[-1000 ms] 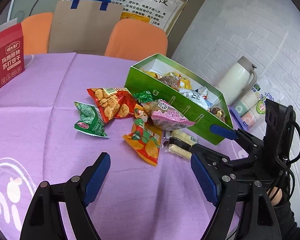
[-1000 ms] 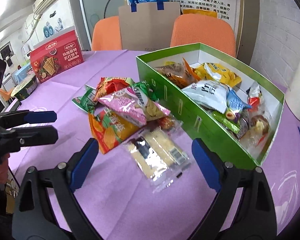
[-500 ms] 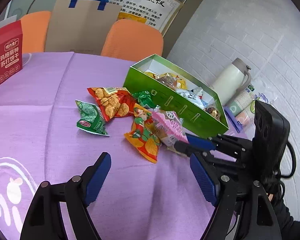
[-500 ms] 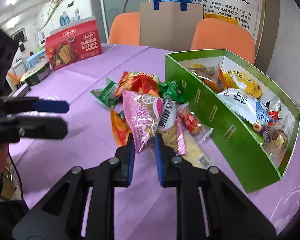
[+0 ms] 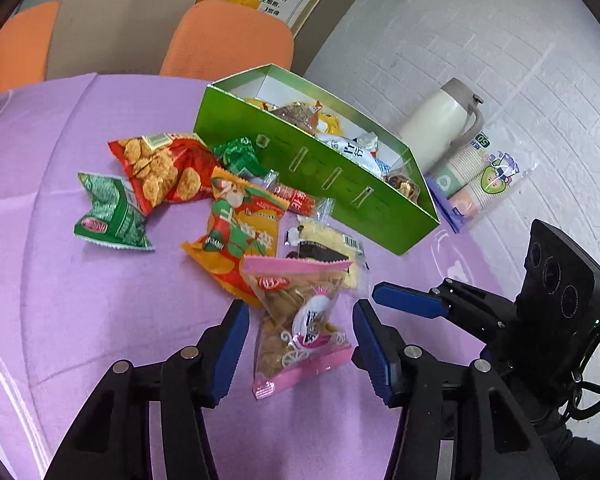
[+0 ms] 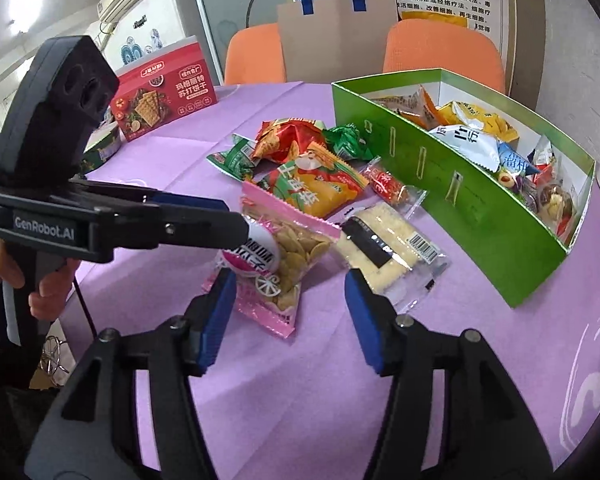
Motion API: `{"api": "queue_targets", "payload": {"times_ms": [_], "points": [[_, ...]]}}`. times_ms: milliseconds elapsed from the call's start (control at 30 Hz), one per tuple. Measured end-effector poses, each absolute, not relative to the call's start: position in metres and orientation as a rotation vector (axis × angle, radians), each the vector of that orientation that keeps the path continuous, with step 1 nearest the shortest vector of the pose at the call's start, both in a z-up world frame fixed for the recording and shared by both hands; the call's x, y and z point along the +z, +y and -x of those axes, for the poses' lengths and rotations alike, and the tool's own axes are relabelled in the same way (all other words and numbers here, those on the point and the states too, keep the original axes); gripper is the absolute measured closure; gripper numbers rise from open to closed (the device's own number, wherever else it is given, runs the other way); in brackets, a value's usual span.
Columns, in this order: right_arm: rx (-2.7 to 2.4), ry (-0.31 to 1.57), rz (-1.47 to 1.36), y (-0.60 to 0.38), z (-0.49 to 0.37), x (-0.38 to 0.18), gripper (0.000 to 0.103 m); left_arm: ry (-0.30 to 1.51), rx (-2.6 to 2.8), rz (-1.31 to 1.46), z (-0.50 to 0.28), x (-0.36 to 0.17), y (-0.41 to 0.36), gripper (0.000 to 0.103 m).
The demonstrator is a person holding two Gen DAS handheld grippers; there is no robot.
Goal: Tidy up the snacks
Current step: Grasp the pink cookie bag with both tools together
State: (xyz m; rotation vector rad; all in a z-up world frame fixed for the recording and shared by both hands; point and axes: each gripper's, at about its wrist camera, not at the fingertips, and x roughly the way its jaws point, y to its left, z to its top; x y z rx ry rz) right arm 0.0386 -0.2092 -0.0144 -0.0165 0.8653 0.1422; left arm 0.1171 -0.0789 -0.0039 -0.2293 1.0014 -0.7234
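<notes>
A pink packet of chips (image 5: 300,328) lies flat on the purple tablecloth (image 5: 100,320), in front of the loose snack pile. My left gripper (image 5: 300,306) straddles it and its jaws are closing; the pads stand just off the packet's edges. In the right wrist view the same pink packet (image 6: 268,264) lies partly under the left gripper's fingers (image 6: 188,220). My right gripper (image 6: 289,276) is opening, free of the packet, whose lower corner lies by its left pad. The green box (image 5: 320,184) behind holds several snacks.
An orange packet (image 5: 236,232), a red one (image 5: 164,168), a green one (image 5: 108,212) and a clear cracker pack (image 5: 328,244) lie loose. A flask (image 5: 440,120) and sleeved paper cups (image 5: 480,176) stand behind the box. A red cracker box (image 6: 164,88) stands far left.
The right gripper shut on the pink packet, dragged it out of the pile toward me, then let go. The left gripper dropped over the packet and its jaws narrowed.
</notes>
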Motion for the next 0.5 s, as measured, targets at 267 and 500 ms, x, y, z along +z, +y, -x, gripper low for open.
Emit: {"api": "queue_targets", "payload": {"times_ms": [267,500], "points": [[0.169,0.92,-0.017,-0.205,-0.049,-0.031,0.044,1.057,-0.765,0.275,-0.122,-0.019,-0.079,0.048],[0.163,0.94,-0.041,-0.205,-0.055,-0.041,0.063,1.095,-0.788,0.31,-0.13,-0.033,-0.087,0.072]]}}
